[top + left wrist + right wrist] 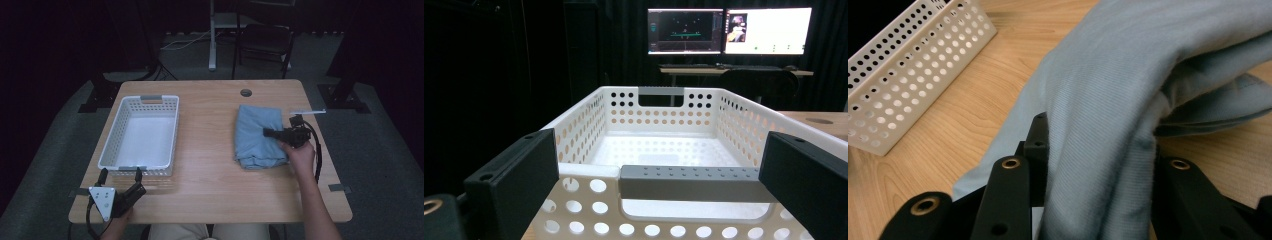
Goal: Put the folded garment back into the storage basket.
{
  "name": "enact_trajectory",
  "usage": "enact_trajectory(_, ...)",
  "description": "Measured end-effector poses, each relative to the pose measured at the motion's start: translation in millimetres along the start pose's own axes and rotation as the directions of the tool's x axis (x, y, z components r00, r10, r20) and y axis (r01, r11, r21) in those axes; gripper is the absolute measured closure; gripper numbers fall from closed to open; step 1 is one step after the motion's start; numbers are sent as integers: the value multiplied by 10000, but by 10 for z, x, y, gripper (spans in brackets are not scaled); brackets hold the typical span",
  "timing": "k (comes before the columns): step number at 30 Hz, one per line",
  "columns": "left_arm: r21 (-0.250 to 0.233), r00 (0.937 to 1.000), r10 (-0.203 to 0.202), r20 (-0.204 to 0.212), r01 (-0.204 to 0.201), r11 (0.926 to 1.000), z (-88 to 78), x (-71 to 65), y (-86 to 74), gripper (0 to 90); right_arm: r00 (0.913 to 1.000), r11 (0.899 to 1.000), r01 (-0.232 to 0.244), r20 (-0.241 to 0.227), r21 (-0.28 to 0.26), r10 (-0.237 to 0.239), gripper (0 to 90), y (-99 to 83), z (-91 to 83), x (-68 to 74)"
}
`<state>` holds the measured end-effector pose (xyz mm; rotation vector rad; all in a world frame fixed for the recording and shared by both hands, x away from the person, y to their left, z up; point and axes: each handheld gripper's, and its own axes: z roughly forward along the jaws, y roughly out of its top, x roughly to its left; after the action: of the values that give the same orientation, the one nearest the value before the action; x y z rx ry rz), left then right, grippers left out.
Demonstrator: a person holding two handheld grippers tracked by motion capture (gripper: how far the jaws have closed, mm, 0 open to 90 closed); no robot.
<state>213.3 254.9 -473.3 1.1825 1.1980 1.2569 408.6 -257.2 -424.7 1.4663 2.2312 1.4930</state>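
Observation:
A folded light-blue cloth (257, 136) lies on the right half of the wooden table (210, 165). My right gripper (272, 133) reaches over its right edge and is shut on a thick fold of the cloth (1108, 150), which bulges up between the two black jaws. A white perforated basket (141, 135) stands empty on the left half of the table. My left gripper (120, 176) rests open at the front left corner, just short of the basket's near wall, with nothing between its jaws. In the left gripper view the basket (664, 145) and its grey handle (691, 182) sit straight ahead.
A dark round grommet (245, 92) sits in the table's far edge. A chair (265, 42) and a stand pole (212, 35) are on the floor beyond the table. Two lit monitors (729, 31) stand on a desk far behind the basket.

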Motion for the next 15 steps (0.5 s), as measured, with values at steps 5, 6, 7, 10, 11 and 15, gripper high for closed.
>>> enact_trajectory(5, -11, 10000, 5, 1, -5, 10000, -2, 1, 0, 39, 10000, 9994, 40, 18, -342, -40, 646, 36, -29, 55)
enact_trajectory(6, -7, 10000, 4, 3, -4, 10000, -1, 1, 0, 39, 10000, 9987, -23, 4, -508, 23, 647, 48, -45, 63)
enact_trajectory(7, -2, 10000, 0, 0, 0, 10000, 0, 0, 0, 40, 10000, 9982, -59, 0, -590, 60, 647, 51, -56, 66)
enact_trajectory(10, -1, 10000, 3, 0, -3, 10000, 0, 0, 0, 39, 9999, 9978, -148, -52, -652, 145, 647, 60, -81, 70)
enact_trajectory(11, -2, 10000, 2, 0, -2, 10000, 0, 0, 0, 40, 9997, 9970, -220, -106, -738, 212, 647, 63, -92, 70)
enact_trajectory(15, 1, 10000, -2, 3, 2, 10000, 0, 0, 0, 39, 9994, 9957, -284, -202, -880, 267, 647, 94, -142, 93)
